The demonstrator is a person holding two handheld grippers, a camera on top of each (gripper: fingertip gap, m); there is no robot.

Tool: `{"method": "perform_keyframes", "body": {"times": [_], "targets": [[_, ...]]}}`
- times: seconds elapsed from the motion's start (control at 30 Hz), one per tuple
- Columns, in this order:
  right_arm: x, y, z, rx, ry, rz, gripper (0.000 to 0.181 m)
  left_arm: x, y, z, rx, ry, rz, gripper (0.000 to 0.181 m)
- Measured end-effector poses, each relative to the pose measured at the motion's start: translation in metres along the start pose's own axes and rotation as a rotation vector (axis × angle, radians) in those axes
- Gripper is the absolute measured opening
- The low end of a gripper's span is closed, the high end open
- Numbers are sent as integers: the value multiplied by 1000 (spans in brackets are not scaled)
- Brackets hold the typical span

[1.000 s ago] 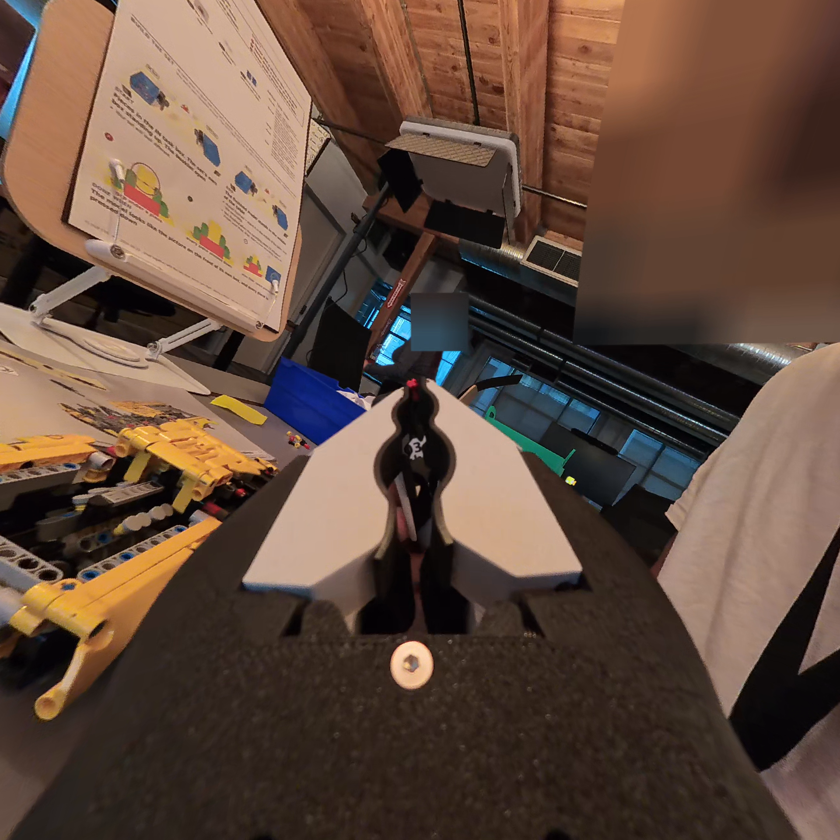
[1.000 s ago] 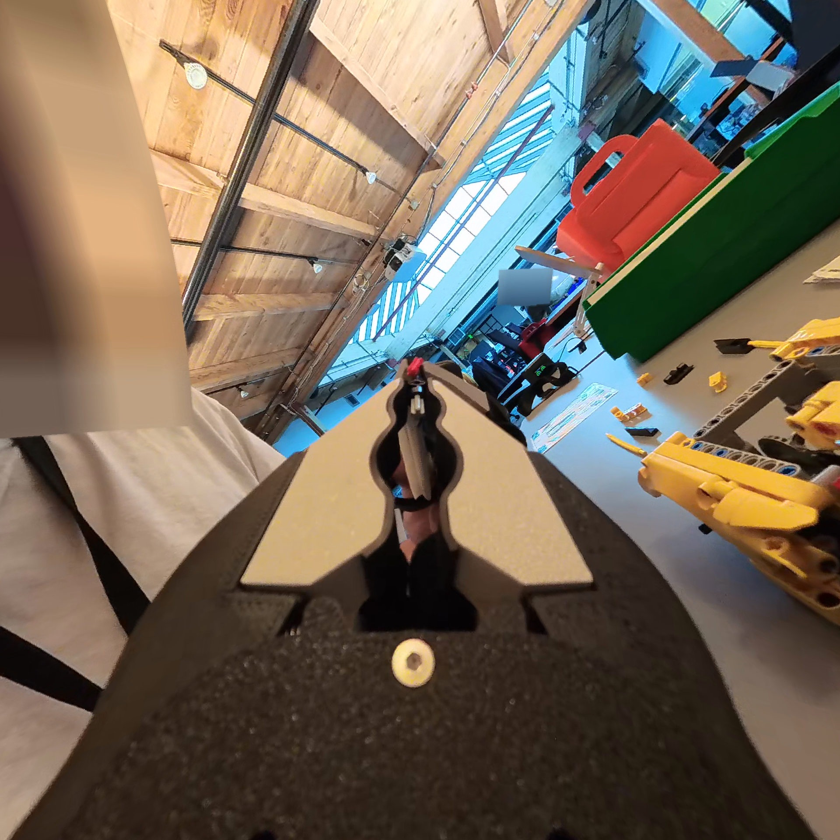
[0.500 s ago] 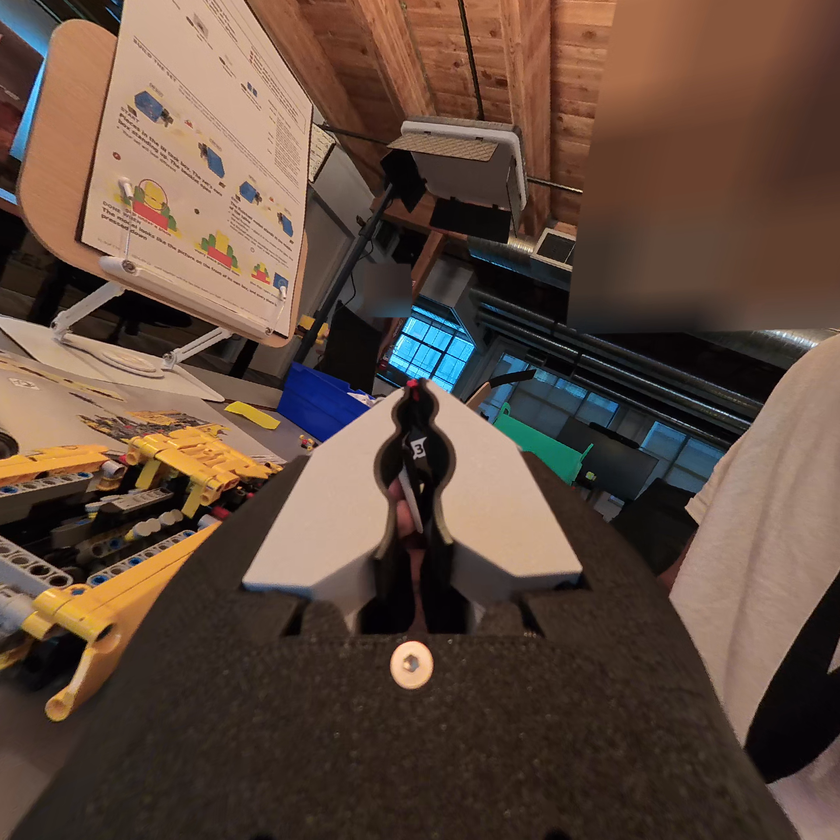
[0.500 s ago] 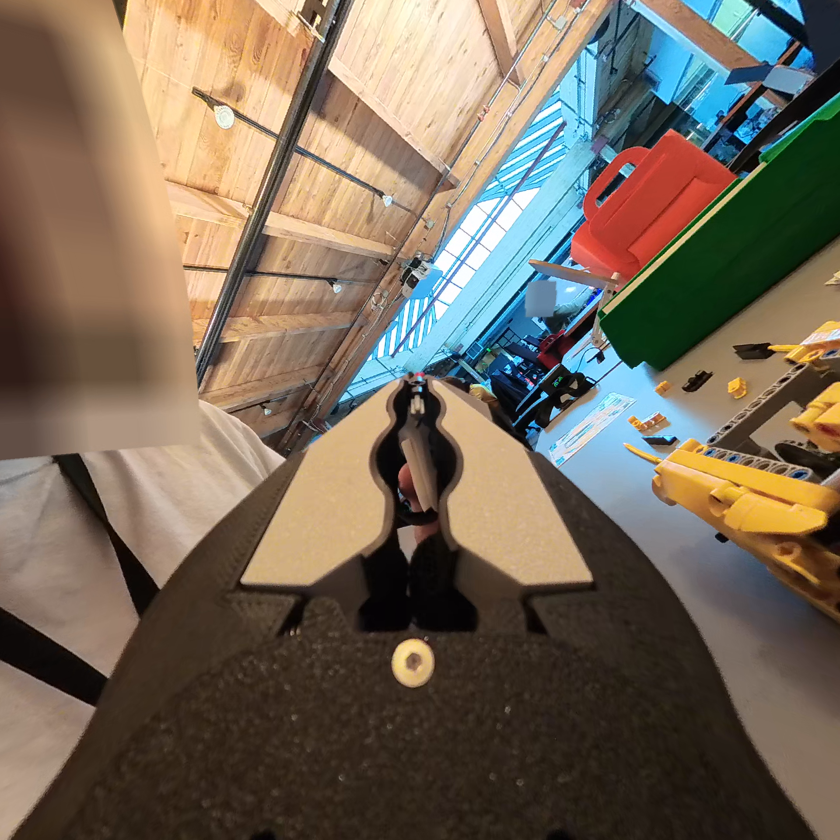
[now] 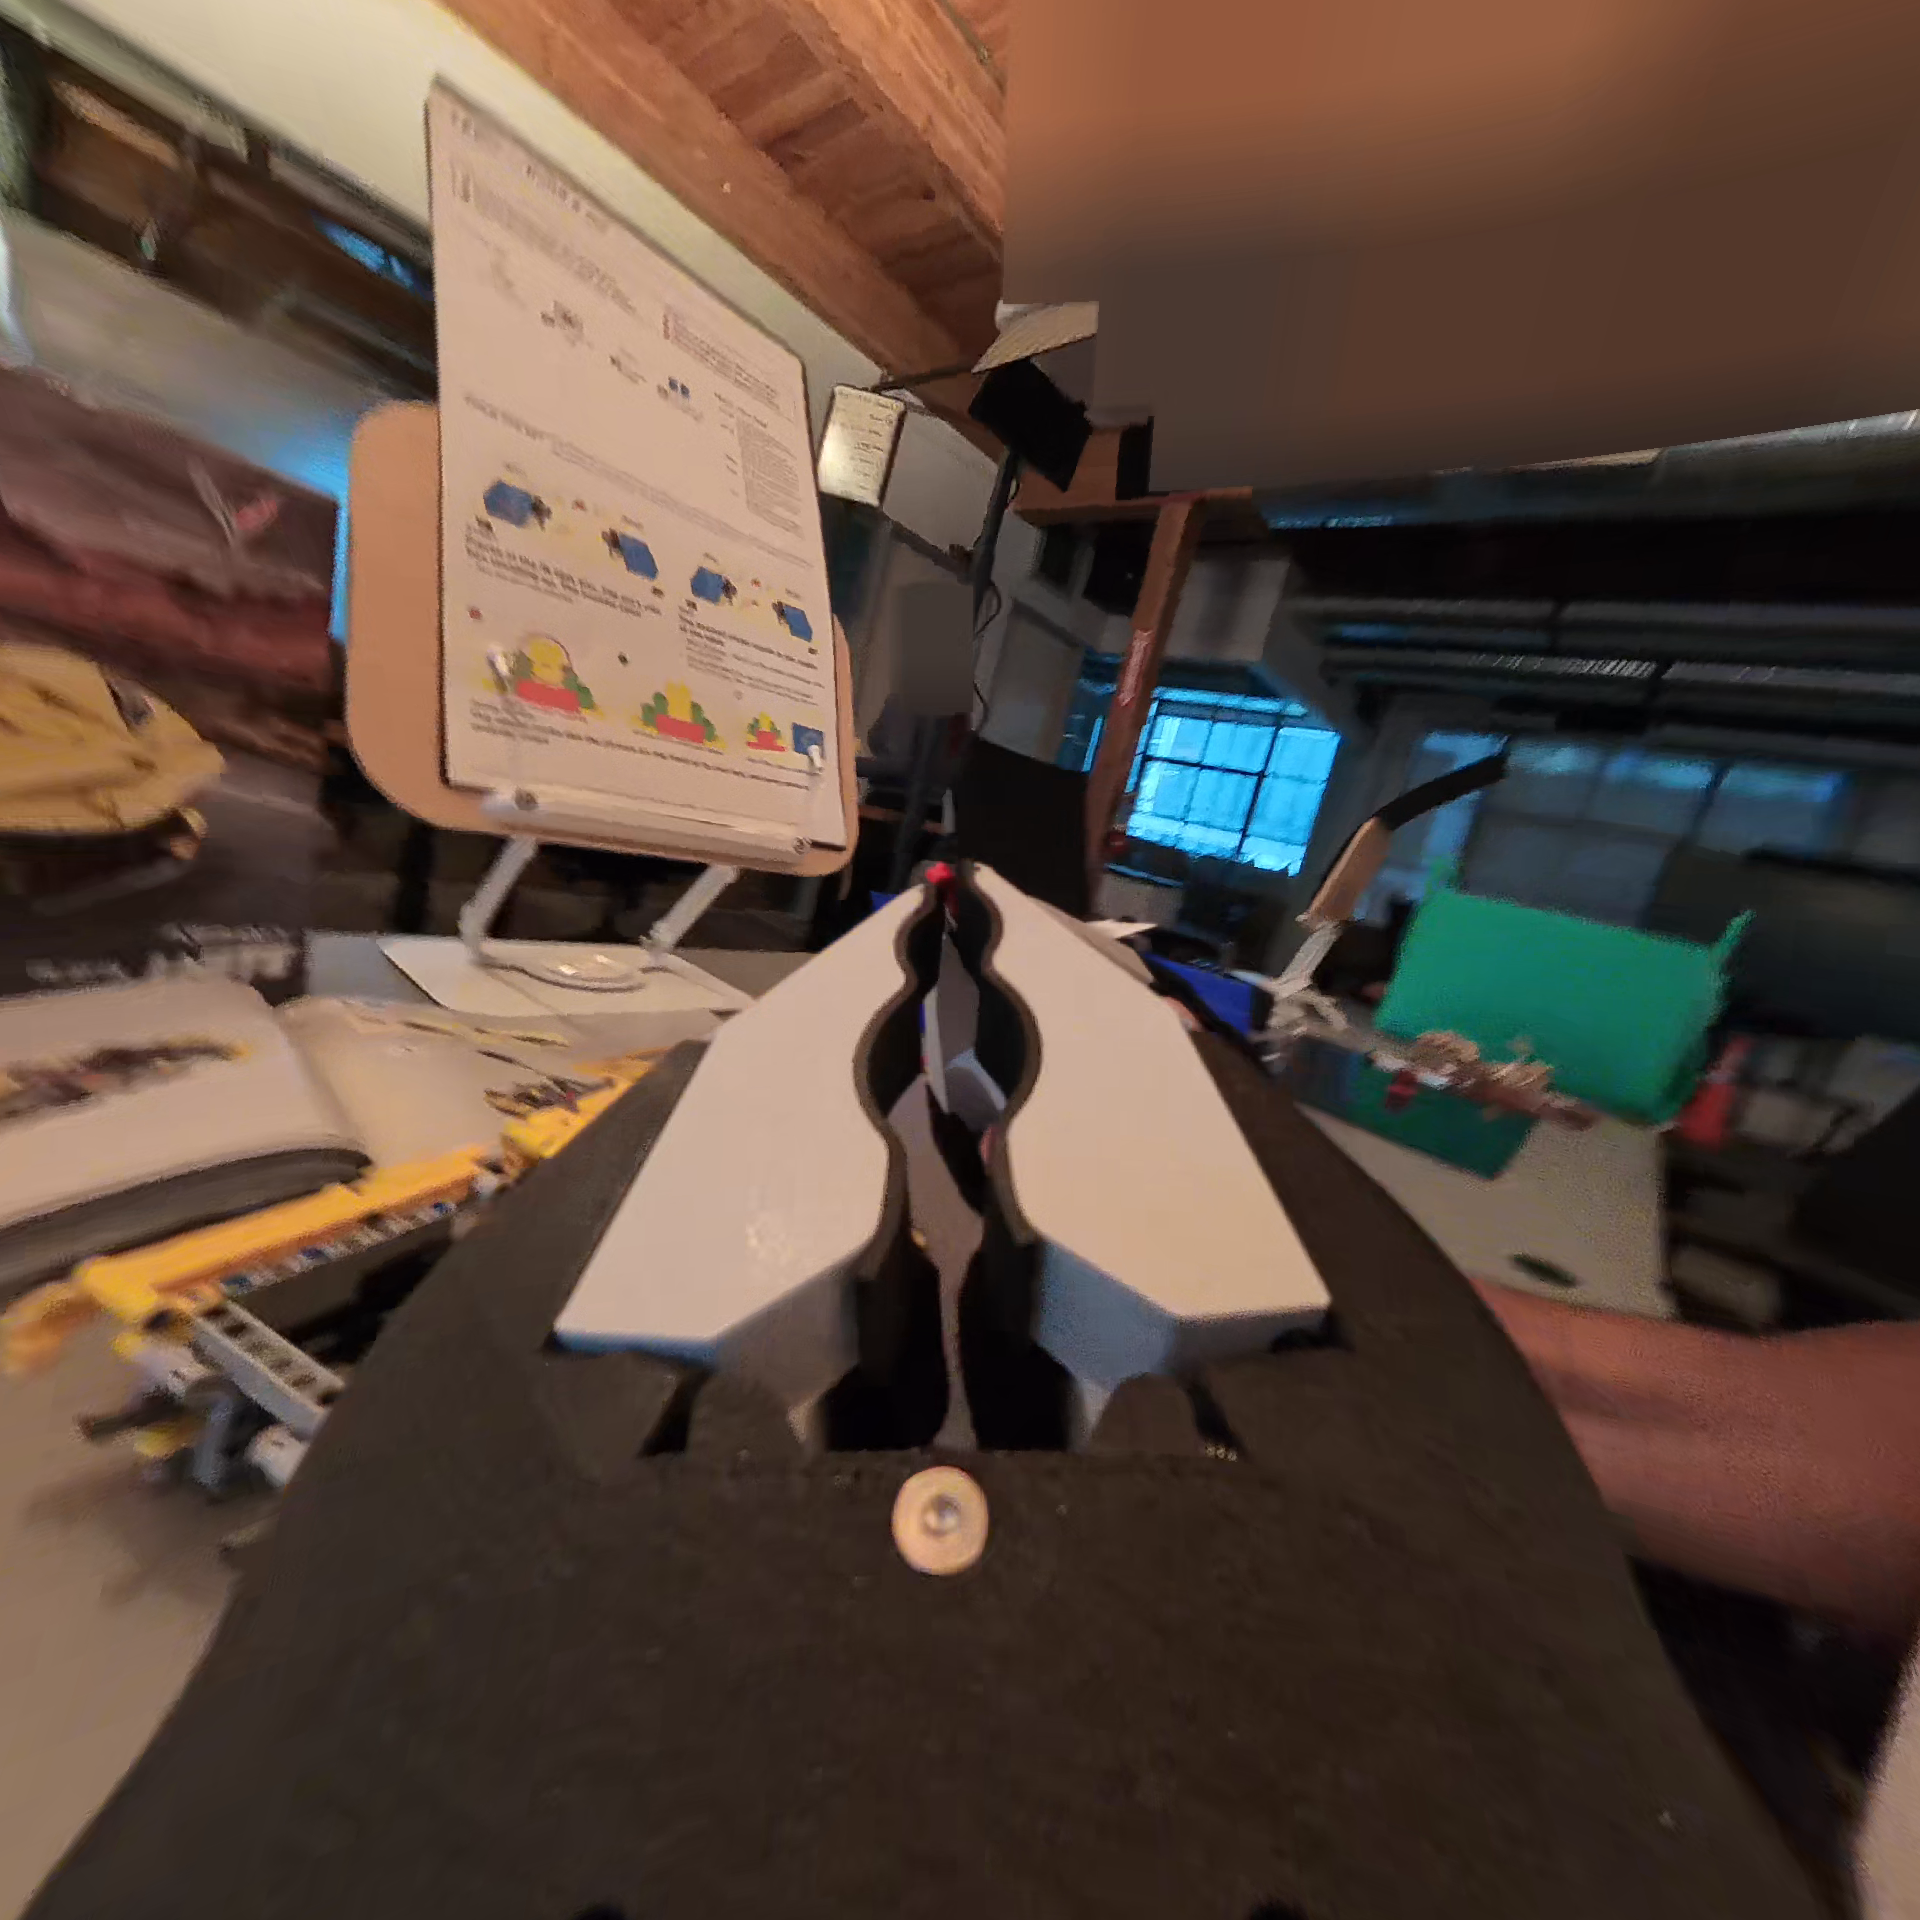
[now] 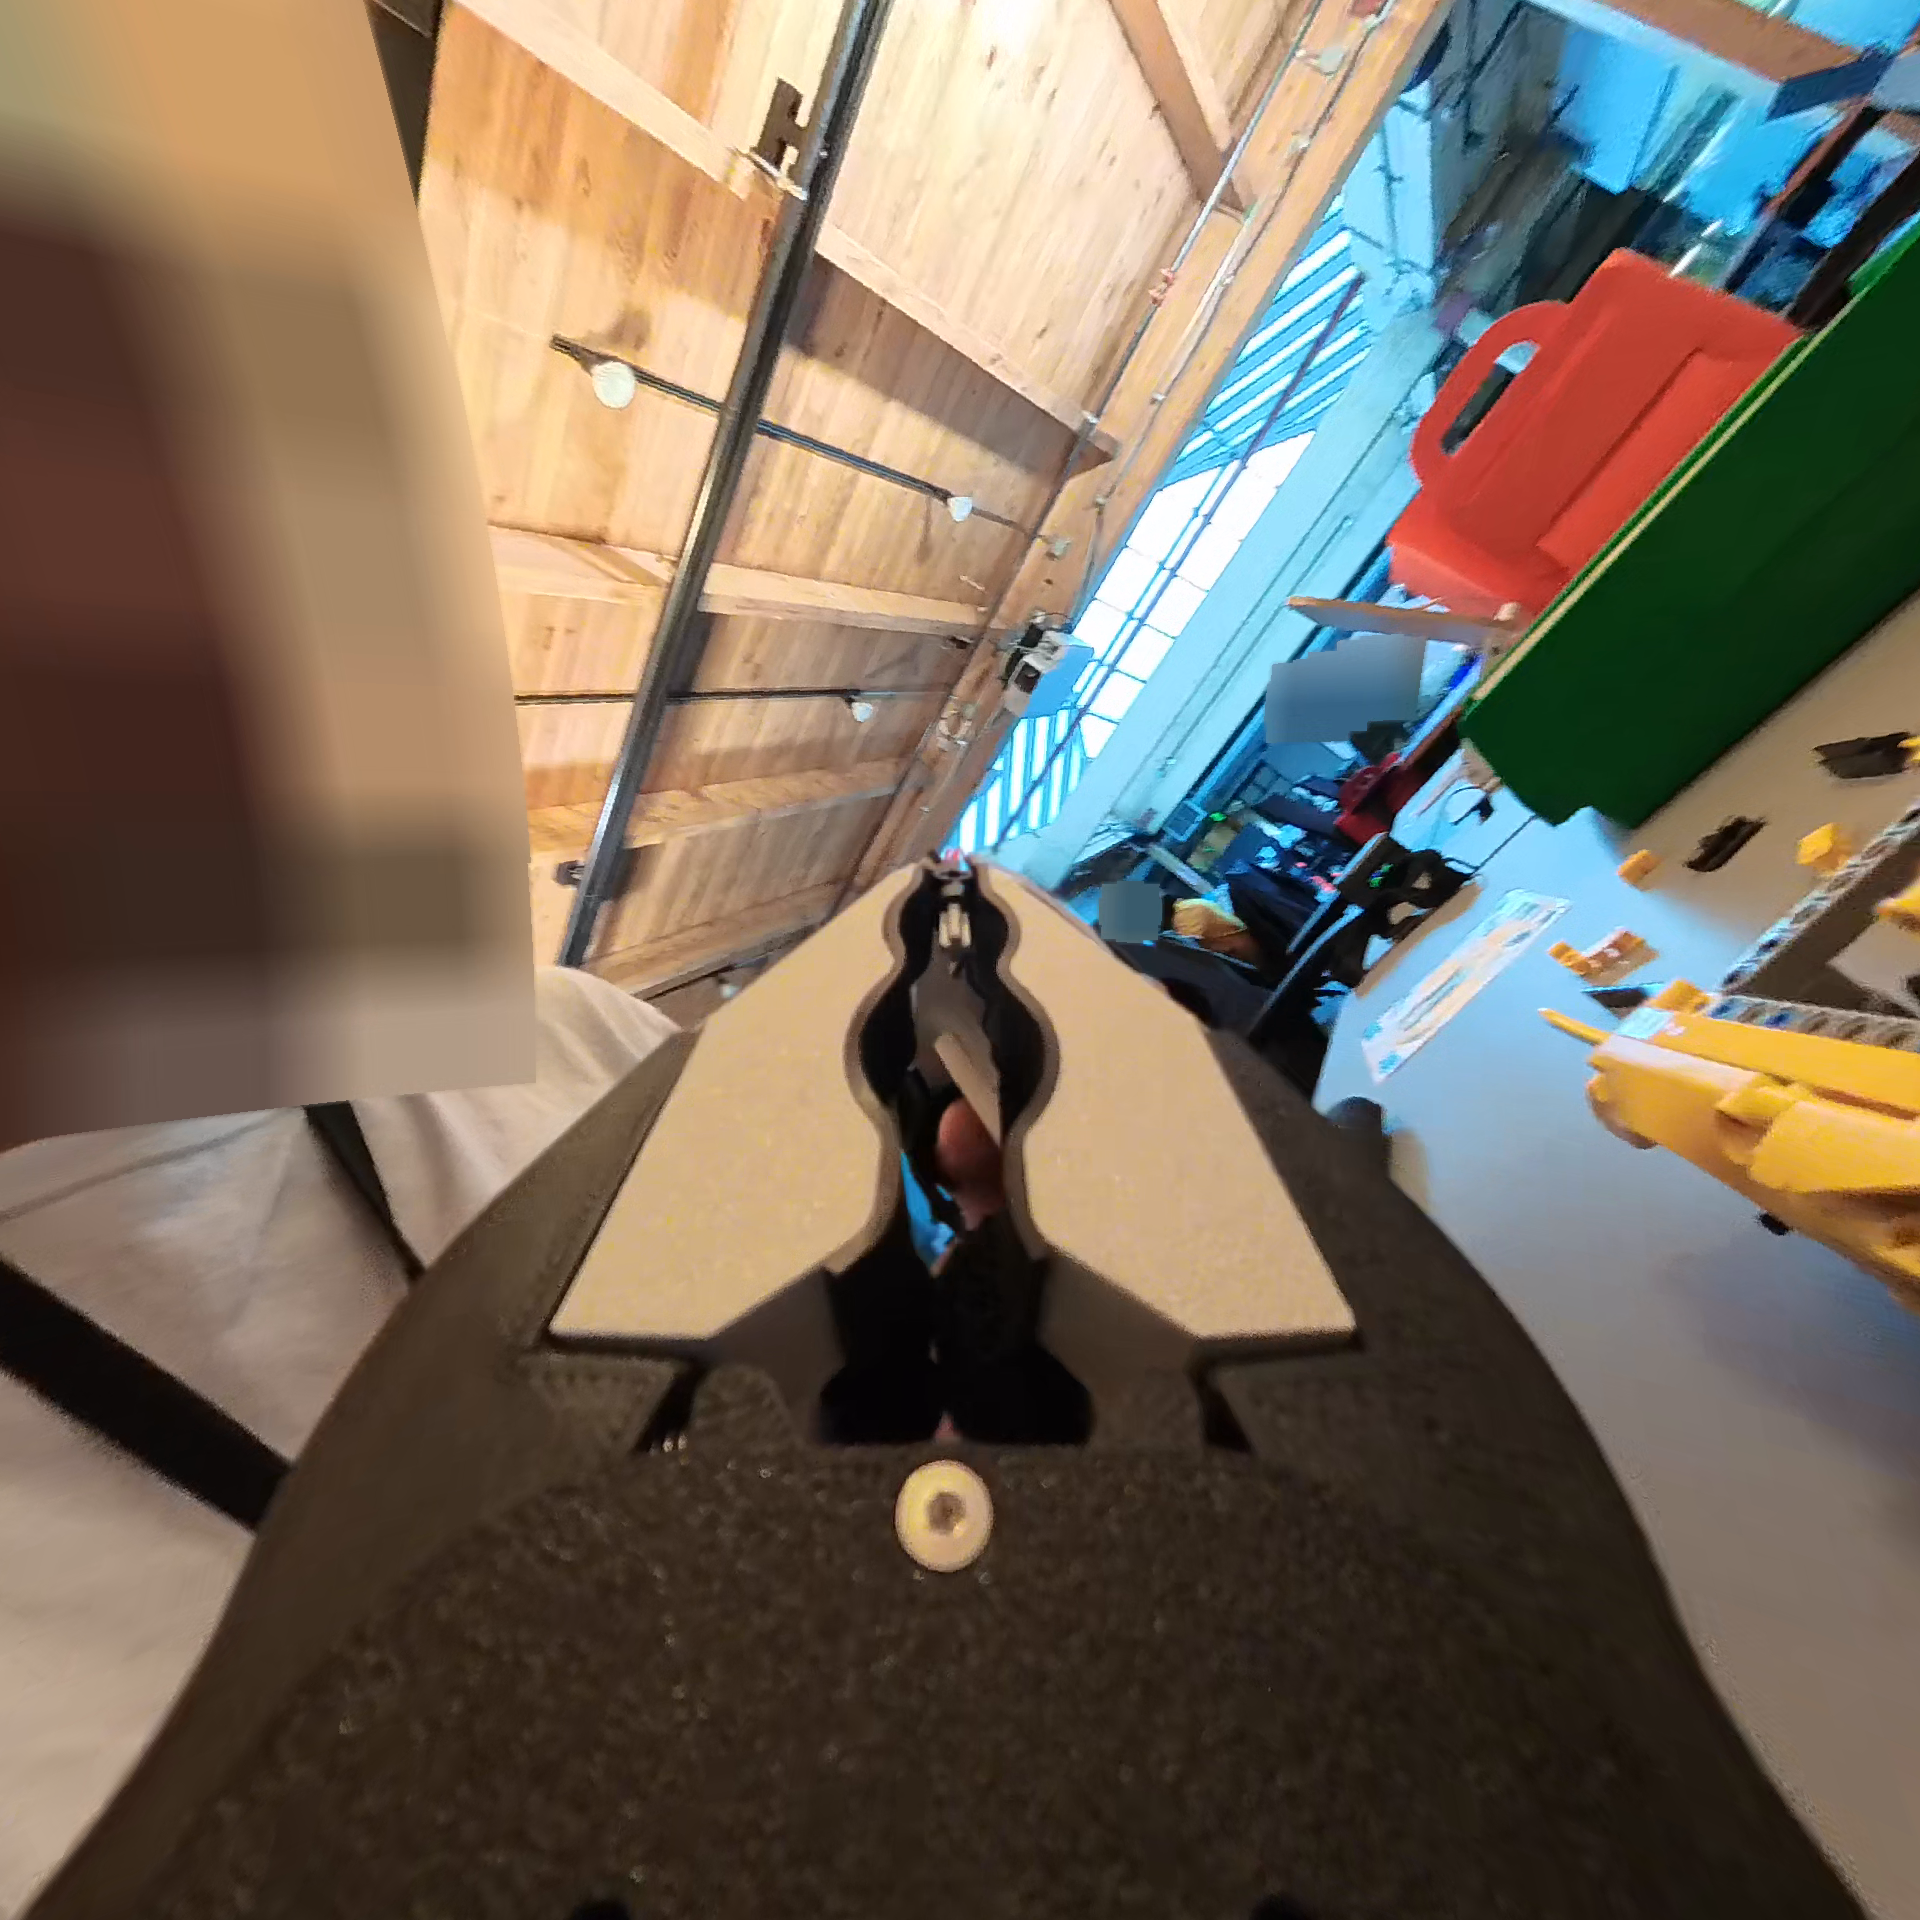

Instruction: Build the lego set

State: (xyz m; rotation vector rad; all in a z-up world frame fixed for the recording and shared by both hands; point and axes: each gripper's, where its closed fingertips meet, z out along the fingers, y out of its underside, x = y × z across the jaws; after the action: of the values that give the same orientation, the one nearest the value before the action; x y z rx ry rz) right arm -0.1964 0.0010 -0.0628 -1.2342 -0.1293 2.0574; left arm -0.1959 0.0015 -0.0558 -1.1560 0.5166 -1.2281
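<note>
My left gripper (image 5: 943, 883) is shut, with a small red lego piece (image 5: 940, 873) pinched at its tip; it is held up above the table. The yellow lego model (image 5: 260, 1247) lies low on the left, beside the gripper body. My right gripper (image 6: 951, 878) is shut on a small grey lego piece (image 6: 951, 920) and points up towards the wooden ceiling. The yellow model also shows in the right wrist view (image 6: 1766, 1101), to the right on the grey table (image 6: 1507, 1195). The left wrist view is blurred.
An open instruction booklet (image 5: 156, 1091) lies left of the model. A printed sheet on a stand (image 5: 623, 582) is behind it. A green bin (image 6: 1714, 582), a red container (image 6: 1579, 416) and loose pieces (image 6: 1600, 951) are at the table's far side. A forearm (image 5: 1714, 1434) is at my right. Left tips and right tips are each some 20 centimetres from the yellow lego model (image 5: 260, 1247).
My left gripper has swung quickly left and tipped level, so the stand and booklet now fill its view. The right gripper has shifted only slightly. Both stay shut.
</note>
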Motion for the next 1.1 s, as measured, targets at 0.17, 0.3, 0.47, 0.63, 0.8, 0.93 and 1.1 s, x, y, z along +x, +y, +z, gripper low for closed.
{"method": "perform_keyframes", "body": {"times": [0.17, 0.3, 0.47, 0.63, 0.8, 0.93, 1.1], "targets": [[-13, 1, -3, -18, -122, 134, 6, 14, -2, 3, -28, 33, 290, 2], [-22, 4, -6, -71, -191, 204, 5, 25, -2, 4, -52, 116, 409, 2], [-26, 5, -8, -97, -230, 266, 6, 30, 0, 4, -68, 177, 405, 2], [-20, 5, -14, -113, -185, 253, 5, 27, 9, 6, -135, 215, 437, 2], [-11, 2, -17, -112, -73, 129, 6, 20, 15, 7, -153, 197, 378, 3], [-6, 6, -20, -176, 9, 37, 6, 18, 20, 3, -184, 219, 335, 3], [-4, 13, -23, -240, 11, 70, 6, 20, 25, -1, -225, 294, 259, 3]]}}
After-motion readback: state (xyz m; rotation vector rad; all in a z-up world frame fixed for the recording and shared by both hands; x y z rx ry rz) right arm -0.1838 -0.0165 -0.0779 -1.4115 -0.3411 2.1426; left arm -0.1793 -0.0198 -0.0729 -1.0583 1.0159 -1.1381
